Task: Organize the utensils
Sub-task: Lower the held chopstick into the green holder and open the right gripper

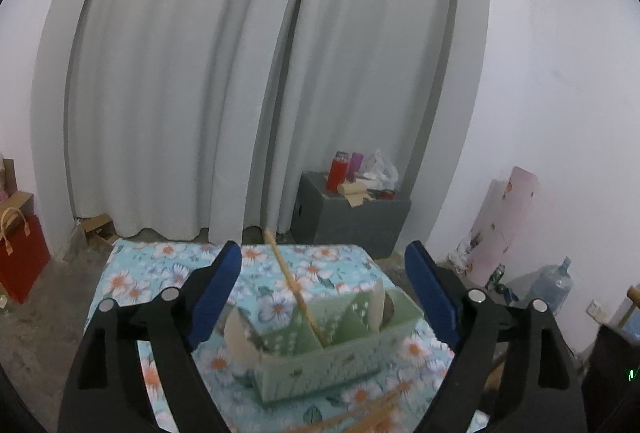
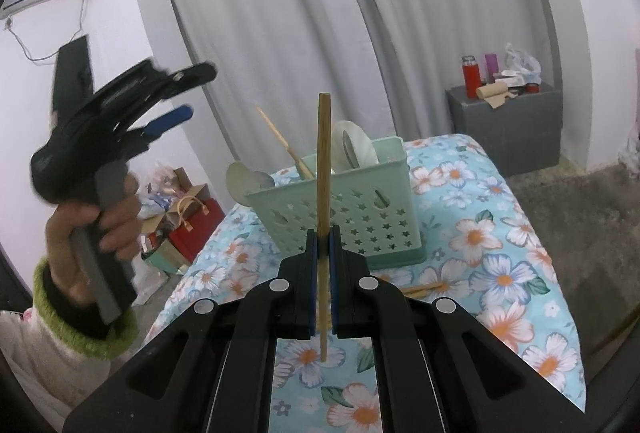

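chopstick (image 2: 323, 169): round wood, upright, just before green star-punched basket (image 2: 360, 217)
right gripper (image 2: 323, 253): fingers clamping chopstick
left gripper (image 1: 324, 293): fingers wide, empty

Tablecloth (image 2: 496, 233): light blue ground, printed white flowers with orange centres, dark green leaves.
Utensil basket (image 2: 360, 217): pale mint green, walls pierced with a star pattern.
Chopstick (image 2: 323, 169) clamped in right gripper (image 2: 323, 245): light tan wood.
Second chopstick (image 1: 288, 273) standing in basket: same tan.
Both grippers: black bodies, blue pads (image 1: 218, 293).
Left gripper (image 2: 176, 93) handle: grey.
Sleeve cuff (image 2: 60, 317): green, fuzzy, over cream.
Curtain (image 1: 240, 73): pale grey.
Flask (image 2: 471, 75): red.
Gift bag (image 1: 22, 261): red.
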Action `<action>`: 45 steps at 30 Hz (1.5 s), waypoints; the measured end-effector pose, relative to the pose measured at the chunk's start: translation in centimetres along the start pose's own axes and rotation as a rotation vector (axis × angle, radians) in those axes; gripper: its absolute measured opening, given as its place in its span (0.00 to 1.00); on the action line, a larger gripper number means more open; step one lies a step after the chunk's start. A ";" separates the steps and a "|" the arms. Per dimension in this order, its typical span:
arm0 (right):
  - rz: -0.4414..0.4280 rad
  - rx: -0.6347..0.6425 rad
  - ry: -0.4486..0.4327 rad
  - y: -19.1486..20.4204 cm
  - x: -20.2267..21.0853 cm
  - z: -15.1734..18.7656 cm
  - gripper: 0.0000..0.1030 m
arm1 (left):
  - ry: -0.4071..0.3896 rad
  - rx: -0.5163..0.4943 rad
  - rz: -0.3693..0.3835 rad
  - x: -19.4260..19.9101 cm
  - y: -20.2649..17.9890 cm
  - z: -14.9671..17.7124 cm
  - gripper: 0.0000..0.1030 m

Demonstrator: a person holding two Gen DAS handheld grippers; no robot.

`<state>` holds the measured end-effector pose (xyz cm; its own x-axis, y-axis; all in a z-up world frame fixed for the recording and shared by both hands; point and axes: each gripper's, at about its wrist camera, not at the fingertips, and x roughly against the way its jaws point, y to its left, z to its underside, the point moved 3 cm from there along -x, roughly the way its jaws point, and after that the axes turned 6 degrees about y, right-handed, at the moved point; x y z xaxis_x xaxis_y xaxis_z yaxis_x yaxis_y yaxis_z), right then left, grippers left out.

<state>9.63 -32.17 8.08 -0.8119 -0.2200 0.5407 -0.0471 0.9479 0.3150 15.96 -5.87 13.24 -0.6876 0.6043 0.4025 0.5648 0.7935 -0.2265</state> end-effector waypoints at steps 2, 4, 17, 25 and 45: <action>-0.004 0.000 -0.002 0.1 0.0 -0.2 0.03 | 0.016 0.006 0.003 0.9 0.2 0.9 0.82; -0.009 0.002 -0.003 0.2 0.0 -0.4 0.03 | 0.033 0.011 0.001 1.6 0.5 2.0 0.84; -0.152 -0.021 -0.049 0.0 0.6 -5.6 0.03 | 0.216 0.115 -0.071 2.1 4.4 9.8 0.88; -0.266 -0.021 -0.127 0.1 1.5 -12.1 0.03 | 0.246 0.187 -0.081 2.2 6.0 11.6 0.88; -0.003 0.180 -0.102 1.1 -5.7 -15.1 0.04 | 0.265 0.157 -0.090 1.4 6.5 11.9 0.89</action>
<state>23.01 -33.35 17.10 -0.8659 -0.2072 0.4554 -0.1457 0.9752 0.1667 13.18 0.97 1.77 -0.5771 0.5077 0.6397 0.4155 0.8569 -0.3052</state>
